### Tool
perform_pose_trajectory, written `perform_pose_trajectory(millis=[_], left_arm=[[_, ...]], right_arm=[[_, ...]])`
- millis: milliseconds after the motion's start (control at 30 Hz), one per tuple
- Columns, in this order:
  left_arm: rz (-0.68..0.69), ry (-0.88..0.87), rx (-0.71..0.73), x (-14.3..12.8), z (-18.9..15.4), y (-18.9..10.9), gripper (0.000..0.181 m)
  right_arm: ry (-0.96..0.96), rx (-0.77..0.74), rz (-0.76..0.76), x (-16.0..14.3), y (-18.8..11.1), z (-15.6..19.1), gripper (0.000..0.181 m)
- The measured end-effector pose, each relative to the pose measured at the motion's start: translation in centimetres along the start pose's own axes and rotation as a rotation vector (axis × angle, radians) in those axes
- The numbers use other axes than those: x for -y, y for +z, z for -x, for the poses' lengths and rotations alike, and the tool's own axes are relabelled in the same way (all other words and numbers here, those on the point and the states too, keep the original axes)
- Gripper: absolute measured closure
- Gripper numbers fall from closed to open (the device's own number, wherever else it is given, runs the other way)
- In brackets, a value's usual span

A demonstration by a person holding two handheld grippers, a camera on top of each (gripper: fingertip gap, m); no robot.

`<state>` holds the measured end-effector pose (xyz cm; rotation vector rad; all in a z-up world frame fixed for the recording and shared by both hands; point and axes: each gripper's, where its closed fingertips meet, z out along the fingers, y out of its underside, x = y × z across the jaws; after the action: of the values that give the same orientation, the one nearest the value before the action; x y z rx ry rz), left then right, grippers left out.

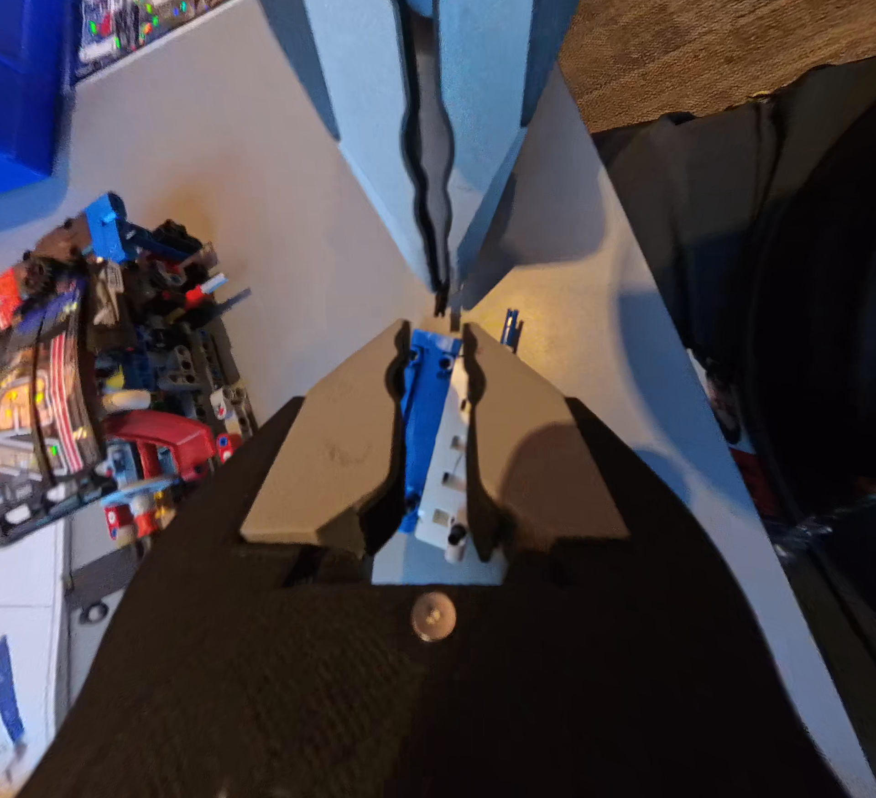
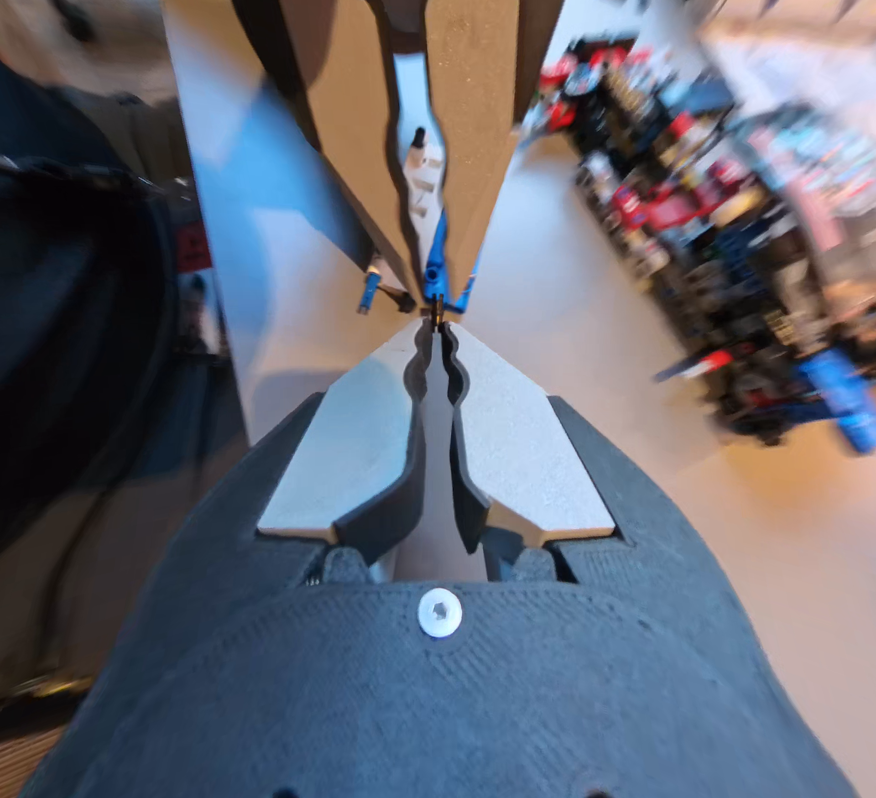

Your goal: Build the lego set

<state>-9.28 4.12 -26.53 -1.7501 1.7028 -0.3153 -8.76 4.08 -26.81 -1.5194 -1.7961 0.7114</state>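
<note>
1. Black printed left gripper [image 1: 433, 334], pale wavy pads, clamped along a blue-and-white beam stack [image 1: 433, 424], held above the tabletop [image 1: 303, 225].
2. Opposite, tip to tip: right gripper [image 2: 433, 325], nearly closed, pinching a tiny dark pin [image 2: 437, 305].
3. Likely light, stiff, slick plastic; best held by the flat sides.
4. Loose blue part [image 1: 511, 328] nearby; parts pile [image 1: 142, 372] toward one edge.

Looks like a hobby room or home workspace: pale table [image 1: 294, 168] heaped with loose toy bricks [image 1: 156, 348] along one side, blue storage bin [image 1: 28, 64] at its far corner, printed booklet [image 1: 38, 419] beside the heap, wood floor [image 1: 711, 17] beyond the edge.
</note>
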Motion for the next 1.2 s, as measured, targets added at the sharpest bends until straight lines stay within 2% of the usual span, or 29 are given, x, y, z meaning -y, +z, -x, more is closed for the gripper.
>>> perform_pose_trajectory(millis=[100, 233, 333, 467, 533, 633, 900, 1000, 1200], left_arm=[[0.007, -0.077, -0.052, -0.7, 0.6, -1.3, 0.141], [0.072, -0.089, -0.100, -2.4, 1.1, -1.9, 0.127], [0.099, -0.074, -0.140, -2.7, 0.6, -2.0, 0.117], [0.161, -0.046, -0.194, -3.9, 0.1, -1.5, 0.115], [0.158, -0.055, -0.248, -3.9, -0.6, -1.3, 0.129], [0.150, -0.078, -0.288, -3.9, -0.9, -1.1, 0.131], [0.129, -0.103, -0.278, -3.9, -0.8, -1.0, 0.132], [0.101, -0.104, -0.279, -3.1, -1.8, -0.8, 0.133], [0.034, -0.065, -0.312, -0.6, -3.6, 0.5, 0.132]], right_arm=[[0.117, 0.049, 0.046, -0.5, 0.2, 0.2, 0.180], [0.217, 0.108, 0.082, -0.7, 0.8, 0.7, 0.180], [0.240, 0.121, 0.092, -0.6, 1.1, 0.9, 0.180], [0.245, 0.110, 0.103, -0.5, 1.2, 0.7, 0.180], [0.243, 0.112, 0.116, -0.4, 1.3, 0.8, 0.180], [0.241, 0.100, 0.160, -0.5, 1.3, 0.7, 0.180], [0.305, 0.150, 0.235, -0.5, 1.3, 1.1, 0.181], [0.354, 0.174, 0.249, -0.6, 0.6, 2.0, 0.181], [0.446, 0.111, 0.206, -1.5, -2.1, 4.3, 0.180]])
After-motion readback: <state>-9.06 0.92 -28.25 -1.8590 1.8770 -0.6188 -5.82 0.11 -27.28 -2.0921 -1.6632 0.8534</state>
